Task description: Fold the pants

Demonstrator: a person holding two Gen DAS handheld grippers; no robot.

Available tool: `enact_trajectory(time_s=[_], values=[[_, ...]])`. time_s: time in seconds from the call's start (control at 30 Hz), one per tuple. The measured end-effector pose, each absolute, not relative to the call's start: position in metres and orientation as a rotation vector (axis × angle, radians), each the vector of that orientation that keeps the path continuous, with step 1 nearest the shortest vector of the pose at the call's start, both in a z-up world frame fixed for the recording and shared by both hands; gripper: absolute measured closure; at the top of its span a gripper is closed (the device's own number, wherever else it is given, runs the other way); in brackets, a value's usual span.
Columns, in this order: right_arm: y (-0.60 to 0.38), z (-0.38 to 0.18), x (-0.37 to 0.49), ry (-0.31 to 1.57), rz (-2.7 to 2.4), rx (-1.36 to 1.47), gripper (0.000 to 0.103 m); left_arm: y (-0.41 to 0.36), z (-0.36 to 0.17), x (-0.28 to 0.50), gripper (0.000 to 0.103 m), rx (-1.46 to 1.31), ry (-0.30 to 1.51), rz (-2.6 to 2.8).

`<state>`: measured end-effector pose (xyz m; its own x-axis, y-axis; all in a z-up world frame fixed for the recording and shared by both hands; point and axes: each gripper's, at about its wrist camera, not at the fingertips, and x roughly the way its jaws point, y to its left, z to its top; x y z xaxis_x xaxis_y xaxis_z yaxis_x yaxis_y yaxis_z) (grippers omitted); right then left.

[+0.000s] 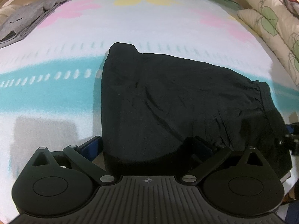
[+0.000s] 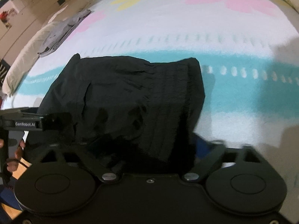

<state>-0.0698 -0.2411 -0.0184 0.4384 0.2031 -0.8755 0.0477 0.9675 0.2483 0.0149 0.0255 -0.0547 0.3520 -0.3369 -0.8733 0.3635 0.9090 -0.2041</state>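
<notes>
Black pants (image 1: 177, 100) lie folded in a compact bundle on the flowered bedspread; they also fill the middle of the right wrist view (image 2: 134, 100). My left gripper (image 1: 147, 145) is open, its blue-padded fingers (image 1: 91, 145) spread to either side of the bundle's near left edge. My right gripper (image 2: 149, 149) is at the bundle's near right edge with the waistband side in front of it; cloth covers the space between its fingers and the frame is blurred, so its state is unclear. The left gripper's body (image 2: 28, 123) shows at the left of the right wrist view.
A folded grey garment (image 1: 24, 22) lies at the far left of the bed, also in the right wrist view (image 2: 61, 31). Leaf-patterned pillows (image 1: 271, 16) stand along the right side. A white pillow (image 2: 24, 59) lies at the left edge.
</notes>
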Motion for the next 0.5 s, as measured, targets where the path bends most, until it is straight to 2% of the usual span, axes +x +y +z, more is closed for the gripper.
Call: enact_trajectory(time_s=[0.03, 0.07, 0.1, 0.13, 0.17, 0.2, 0.23, 0.33, 0.5], values=[[-0.242, -0.016, -0.070, 1.113, 0.099, 0.250, 0.045, 0.025, -0.054, 0.014, 0.006, 0.029, 1.121, -0.452], [-0.244, -0.015, -0.070, 1.110, 0.110, 0.267, 0.050, 0.025, -0.053, 0.013, 0.011, 0.028, 1.116, -0.451], [-0.246, -0.014, -0.070, 1.109, 0.119, 0.290, 0.060, 0.024, -0.051, 0.012, 0.025, 0.027, 1.105, -0.451], [-0.247, -0.013, -0.070, 1.109, 0.121, 0.304, 0.065, 0.023, -0.047, 0.009, 0.047, 0.031, 1.089, -0.451], [-0.248, -0.011, -0.070, 1.106, 0.122, 0.309, 0.067, 0.022, -0.042, 0.006, 0.056, 0.050, 1.066, -0.442], [-0.246, -0.008, -0.071, 1.098, 0.126, 0.301, 0.071, 0.020, -0.038, 0.003, 0.071, 0.075, 1.045, -0.431], [-0.242, -0.005, -0.072, 1.087, 0.131, 0.286, 0.073, 0.019, -0.034, 0.000, 0.076, 0.086, 1.027, -0.434], [-0.231, 0.010, -0.073, 1.059, 0.144, 0.228, 0.075, 0.019, -0.026, -0.003, 0.082, 0.074, 0.997, -0.427], [-0.222, 0.031, -0.071, 1.012, 0.165, 0.225, 0.077, 0.020, -0.003, -0.003, 0.085, 0.055, 0.930, -0.403]])
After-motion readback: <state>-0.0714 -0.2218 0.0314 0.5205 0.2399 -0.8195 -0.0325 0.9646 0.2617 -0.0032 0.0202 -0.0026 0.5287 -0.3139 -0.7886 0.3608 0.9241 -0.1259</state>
